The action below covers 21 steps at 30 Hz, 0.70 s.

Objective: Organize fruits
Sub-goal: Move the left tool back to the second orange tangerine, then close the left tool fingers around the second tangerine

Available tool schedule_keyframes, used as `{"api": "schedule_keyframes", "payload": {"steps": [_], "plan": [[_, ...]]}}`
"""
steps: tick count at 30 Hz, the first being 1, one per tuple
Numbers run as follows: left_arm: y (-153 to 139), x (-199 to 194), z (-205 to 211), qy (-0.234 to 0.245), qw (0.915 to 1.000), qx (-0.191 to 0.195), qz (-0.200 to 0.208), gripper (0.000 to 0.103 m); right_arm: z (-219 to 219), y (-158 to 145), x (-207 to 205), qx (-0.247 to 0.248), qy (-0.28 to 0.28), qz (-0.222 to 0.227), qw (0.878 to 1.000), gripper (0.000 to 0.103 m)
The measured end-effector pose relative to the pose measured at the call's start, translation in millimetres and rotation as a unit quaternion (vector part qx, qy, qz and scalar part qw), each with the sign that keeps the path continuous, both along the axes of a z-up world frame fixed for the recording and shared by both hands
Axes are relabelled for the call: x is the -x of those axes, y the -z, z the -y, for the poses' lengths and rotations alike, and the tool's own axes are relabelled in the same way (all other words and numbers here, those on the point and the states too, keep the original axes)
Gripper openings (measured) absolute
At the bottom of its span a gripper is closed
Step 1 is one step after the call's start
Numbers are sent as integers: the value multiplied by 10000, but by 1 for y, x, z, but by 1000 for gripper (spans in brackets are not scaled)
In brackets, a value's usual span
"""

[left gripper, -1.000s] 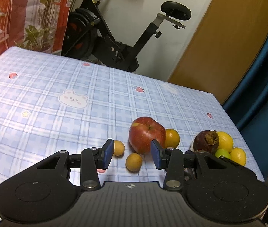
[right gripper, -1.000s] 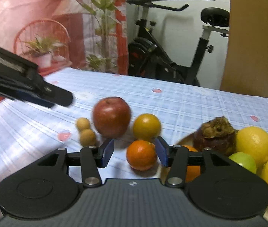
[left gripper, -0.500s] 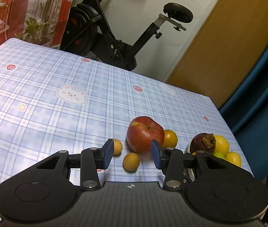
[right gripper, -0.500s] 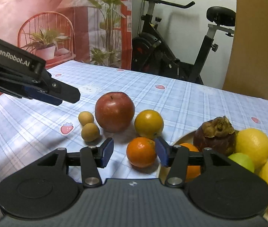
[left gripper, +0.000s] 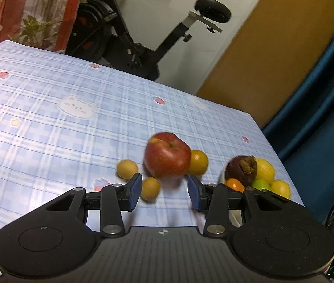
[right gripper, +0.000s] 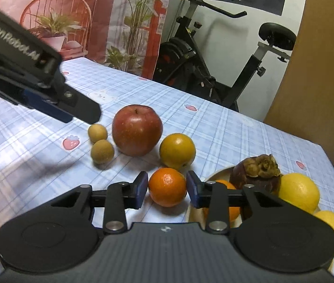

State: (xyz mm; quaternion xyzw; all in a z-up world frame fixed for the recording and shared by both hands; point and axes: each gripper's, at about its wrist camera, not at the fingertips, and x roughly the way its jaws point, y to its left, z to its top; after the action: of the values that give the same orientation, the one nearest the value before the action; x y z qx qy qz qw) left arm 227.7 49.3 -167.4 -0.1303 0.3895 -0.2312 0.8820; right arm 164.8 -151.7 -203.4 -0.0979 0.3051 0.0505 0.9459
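Note:
A red apple (left gripper: 167, 155) lies on the checked tablecloth, with two small tan fruits (left gripper: 126, 169) to its left and a yellow-orange citrus (left gripper: 198, 162) behind it. My left gripper (left gripper: 164, 192) is open and empty, above the cloth just short of the apple. In the right wrist view the apple (right gripper: 136, 133) and yellow-orange citrus (right gripper: 177, 151) lie beyond a small orange (right gripper: 167, 186), which sits between the open jaws of my right gripper (right gripper: 167, 190). A plate (right gripper: 216, 173) at the right holds a mangosteen (right gripper: 256, 171), lemons (right gripper: 299, 192) and another orange.
The left gripper's body (right gripper: 25, 70) reaches in from the left of the right wrist view, above the small tan fruits (right gripper: 102, 151). An exercise bike (left gripper: 129, 35) stands behind the table. The table's right edge runs just past the plate.
My left gripper has moved forward towards the apple. My right gripper has moved forward, so the small orange sits deeper between its jaws.

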Motion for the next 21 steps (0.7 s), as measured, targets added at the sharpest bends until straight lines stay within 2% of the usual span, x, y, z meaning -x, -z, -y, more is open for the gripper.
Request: {"api": "schedule_keyframes", "payload": {"steps": [3,7,15,21], "plan": [[3,3,4,107,9999,-53,-23,45,-5,-2,11,-391,-221,-49,9990,38],[10,2,7,189,9996,-31,-198,45,-18,-1,25,-604,-624,-27,9962,39],[27,4,19,443,9975,-19,-554,45,-14,2,29,-745,-501,-23,9960,40],[35,3,23,444,9966,140,-675,51,-8,4,30,-848,-432,-78,9954,40]]}}
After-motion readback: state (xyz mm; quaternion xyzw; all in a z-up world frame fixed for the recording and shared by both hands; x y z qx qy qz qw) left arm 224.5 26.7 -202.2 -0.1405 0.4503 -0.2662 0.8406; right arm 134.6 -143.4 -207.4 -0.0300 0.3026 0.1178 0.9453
